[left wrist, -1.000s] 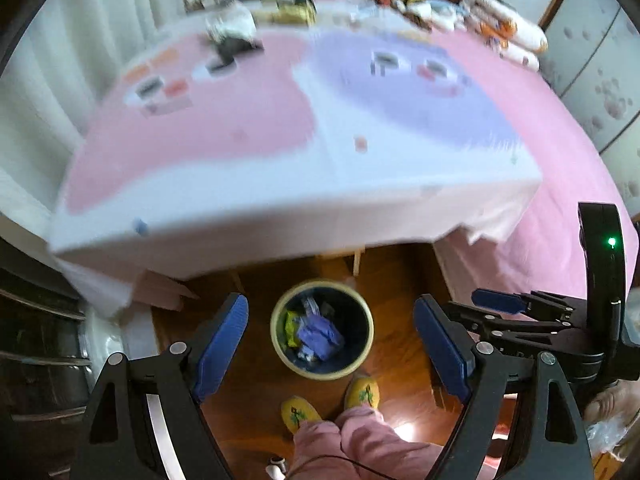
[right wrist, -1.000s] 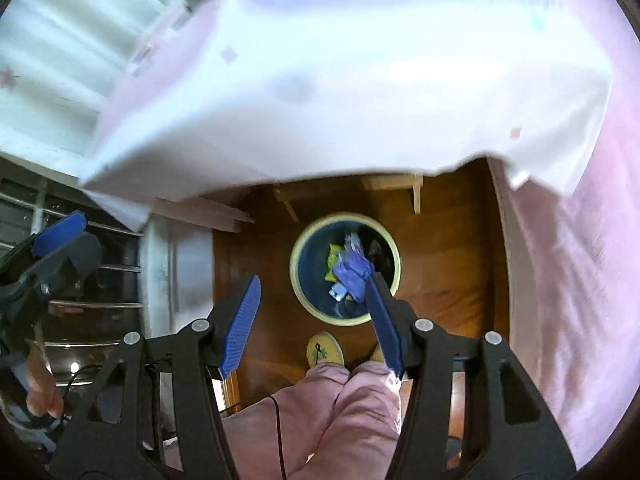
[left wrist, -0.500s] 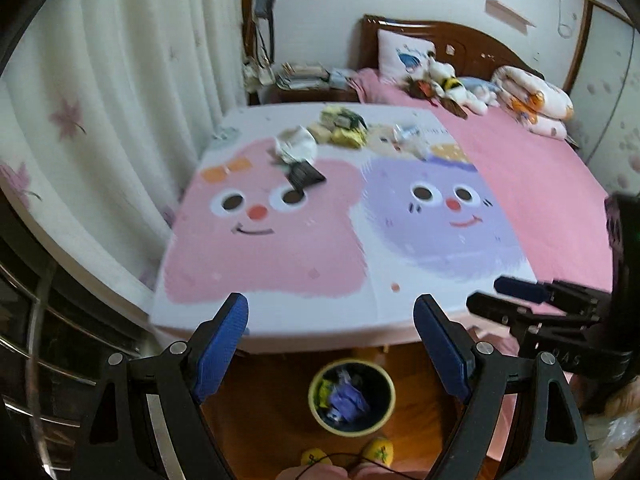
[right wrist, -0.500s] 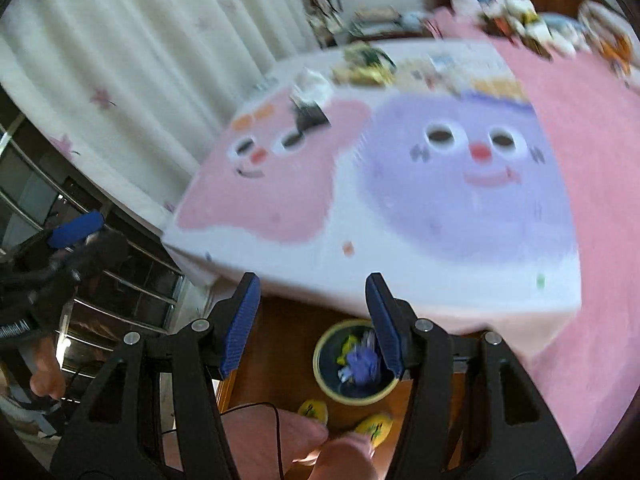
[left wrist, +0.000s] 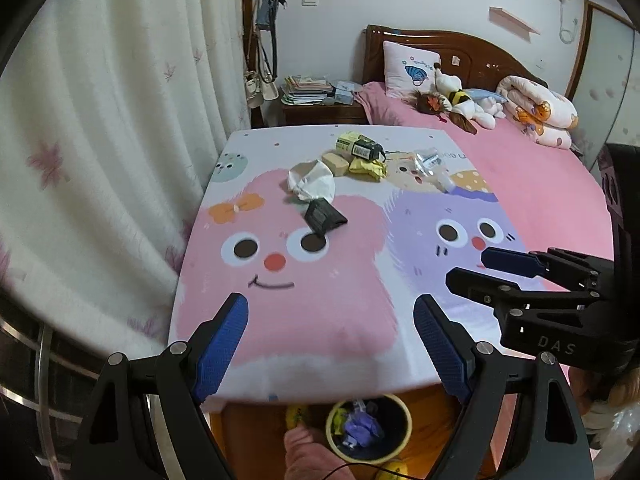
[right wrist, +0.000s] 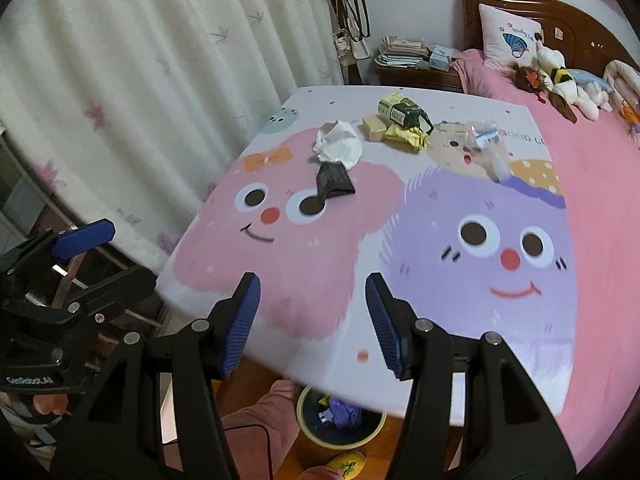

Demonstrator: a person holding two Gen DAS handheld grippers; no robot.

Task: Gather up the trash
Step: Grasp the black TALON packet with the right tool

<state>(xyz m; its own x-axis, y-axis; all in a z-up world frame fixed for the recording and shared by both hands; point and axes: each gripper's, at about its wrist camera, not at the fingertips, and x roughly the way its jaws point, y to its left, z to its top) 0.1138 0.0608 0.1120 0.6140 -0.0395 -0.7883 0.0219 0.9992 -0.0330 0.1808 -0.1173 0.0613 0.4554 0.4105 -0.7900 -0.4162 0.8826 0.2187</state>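
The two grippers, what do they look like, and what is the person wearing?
Both the left gripper and right gripper are black angular frames with silver bolts and ribbed blue pads lining the jaws. The right gripper's body reads "DAS" in white. The person wears pink trousers and yellow slippers.

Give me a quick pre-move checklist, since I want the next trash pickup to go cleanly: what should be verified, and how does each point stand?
1. Left gripper open and empty: ok.
2. Right gripper open and empty: ok.
3. Trash left on the table: ok; black wrapper, white crumpled paper and yellow wrappers lie at the far end.
4. Nearest piece free of the others: not ok; the black wrapper touches the white paper.
5. Bin reachable: ok, on the floor at the near table edge.
6. Bin has room: cannot tell.
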